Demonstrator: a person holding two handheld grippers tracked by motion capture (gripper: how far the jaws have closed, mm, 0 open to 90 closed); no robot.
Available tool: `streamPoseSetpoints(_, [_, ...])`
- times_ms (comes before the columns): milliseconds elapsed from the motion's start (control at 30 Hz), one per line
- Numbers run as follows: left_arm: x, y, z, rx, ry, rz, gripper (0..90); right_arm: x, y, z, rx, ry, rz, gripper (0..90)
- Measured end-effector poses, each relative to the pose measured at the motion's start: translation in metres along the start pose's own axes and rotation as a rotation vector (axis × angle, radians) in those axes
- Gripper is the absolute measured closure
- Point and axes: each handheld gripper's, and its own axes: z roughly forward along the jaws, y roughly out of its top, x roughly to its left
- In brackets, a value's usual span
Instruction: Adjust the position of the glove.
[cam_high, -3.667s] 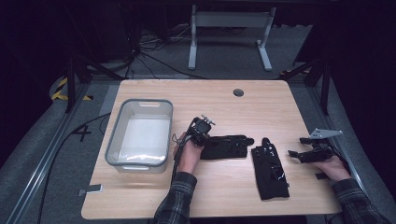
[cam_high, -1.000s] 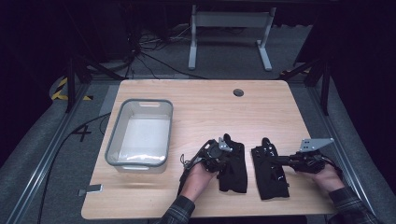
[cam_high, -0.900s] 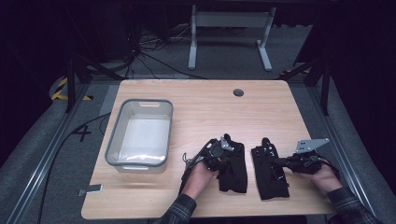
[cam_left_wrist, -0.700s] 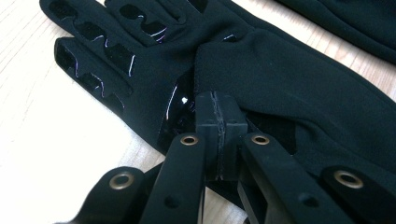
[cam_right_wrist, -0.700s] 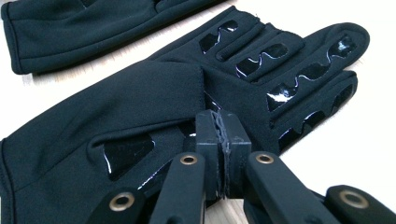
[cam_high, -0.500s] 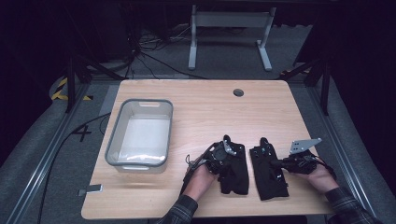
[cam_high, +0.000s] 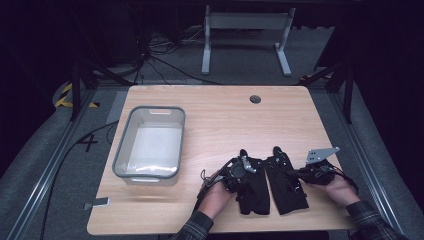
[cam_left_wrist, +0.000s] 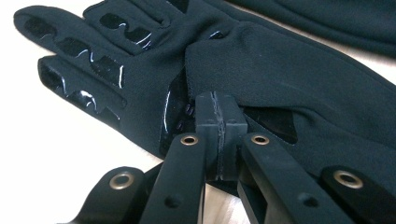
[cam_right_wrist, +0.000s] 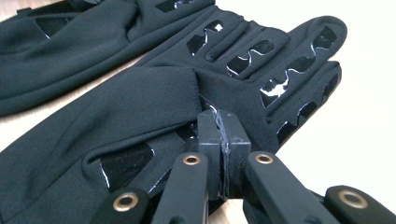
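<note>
Two black gloves with shiny grip patches lie side by side near the table's front edge, fingers pointing away from the person. My left gripper (cam_high: 246, 171) is shut, its pads (cam_left_wrist: 205, 112) pinching a fold of the left glove (cam_high: 255, 192) (cam_left_wrist: 289, 70) at the side of its palm. My right gripper (cam_high: 300, 174) is shut as well. It nips a fold of the right glove (cam_high: 287, 186) (cam_right_wrist: 140, 102) between its pads (cam_right_wrist: 233, 135), just below the finger bases. The other glove (cam_right_wrist: 70, 32) lies close behind it.
A clear plastic bin (cam_high: 122, 167) stands on the left half of the wooden table (cam_high: 225, 115). A round cable hole (cam_high: 255, 99) sits near the far edge. A small grey object (cam_high: 98, 203) lies at the front left corner.
The left glove has swung from lying crosswise to lying lengthwise beside the right glove. Over the last second my right gripper has slid left onto the right glove, and both gloves now nearly touch.
</note>
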Motion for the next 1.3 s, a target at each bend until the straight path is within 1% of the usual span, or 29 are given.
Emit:
streamPoseSetpoints(167, [0.0, 0.002, 0.001, 0.0, -0.004, 0.005, 89.7, 0.005, 0.001, 0.001, 0.003, 0.008, -0.013, 89.9])
streamPoseSetpoints(233, [0.001, 0.001, 0.001, -0.005, -0.01, 0.0, 89.5, 0.005, 0.001, 0.001, 0.005, 0.01, -0.015, 89.9])
streamPoseSetpoints(333, [0.003, 0.001, 0.0, -0.011, -0.006, -0.006, 88.0, 0.006, 0.002, 0.002, 0.006, 0.015, -0.016, 89.9])
streamPoseSetpoints(367, [0.004, 0.0, 0.0, -0.015, -0.009, -0.015, 86.3, 0.006, 0.002, 0.002, 0.006, 0.013, -0.018, 89.8])
streamPoseSetpoints(433, [0.005, 0.0, -0.003, -0.018, -0.009, -0.027, 79.8, 0.006, 0.002, 0.001, 0.0, 0.013, -0.021, 89.5])
streamPoseSetpoints(500, [0.007, -0.002, -0.008, -0.043, -0.005, -0.045, 73.6, 0.006, 0.003, -0.004, -0.019, 0.01, -0.018, 89.5])
streamPoseSetpoints(533, [0.007, -0.002, -0.008, -0.043, -0.005, -0.045, 71.5, 0.005, 0.002, -0.007, -0.032, 0.01, -0.013, 89.6])
streamPoseSetpoints(567, [0.008, -0.003, -0.012, -0.06, -0.003, -0.063, 69.3, 0.005, 0.002, -0.01, -0.043, 0.01, -0.006, 89.7])
streamPoseSetpoints(600, [0.008, -0.005, -0.014, -0.067, 0.004, -0.081, 69.3, 0.005, 0.002, -0.01, -0.043, 0.01, -0.006, 89.7])
streamPoseSetpoints(733, [0.011, -0.015, -0.02, -0.067, 0.031, -0.13, 62.7, 0.008, -0.005, -0.016, -0.038, 0.012, -0.011, 89.7])
streamPoseSetpoints(767, [0.013, -0.017, -0.02, -0.063, 0.034, -0.152, 60.6, 0.008, -0.006, -0.017, -0.036, 0.012, -0.013, 89.7])
streamPoseSetpoints(833, [0.017, -0.021, -0.018, -0.06, 0.026, -0.189, 57.5, 0.009, -0.009, -0.018, -0.037, 0.011, -0.012, 89.7])
streamPoseSetpoints(867, [0.018, -0.02, -0.017, -0.057, 0.02, -0.193, 55.8, 0.011, -0.009, -0.019, -0.037, 0.011, -0.017, 89.7])
streamPoseSetpoints(933, [0.017, -0.019, -0.013, -0.059, 0.023, -0.196, 53.8, 0.013, -0.01, -0.02, -0.036, 0.015, -0.022, 89.7])
streamPoseSetpoints(967, [0.017, -0.018, -0.011, -0.049, 0.025, -0.193, 53.2, 0.015, -0.011, -0.019, -0.028, 0.018, -0.024, 89.8])
streamPoseSetpoints(1033, [0.017, -0.017, -0.01, -0.048, 0.028, -0.193, 52.7, 0.016, -0.012, -0.018, -0.019, 0.021, -0.031, 89.8])
streamPoseSetpoints(1100, [0.016, -0.017, -0.008, -0.052, 0.03, -0.184, 53.6, 0.018, -0.014, -0.014, 0.007, 0.019, -0.039, 89.9])
streamPoseSetpoints(1133, [0.015, -0.017, -0.008, -0.052, 0.035, -0.184, 54.1, 0.018, -0.014, -0.014, 0.006, 0.02, -0.04, 89.9])
streamPoseSetpoints(1200, [0.014, -0.016, -0.007, -0.054, 0.042, -0.183, 58.3, 0.017, -0.014, -0.014, 0.006, 0.024, -0.039, 89.9])
streamPoseSetpoints(1233, [0.015, -0.016, -0.008, -0.052, 0.034, -0.183, 61.2, 0.016, -0.014, -0.014, 0.007, 0.026, -0.039, 89.9])
streamPoseSetpoints(1300, [0.015, -0.016, -0.007, -0.058, 0.039, -0.188, 66.6, 0.017, -0.014, -0.014, 0.006, 0.025, -0.04, 89.9])
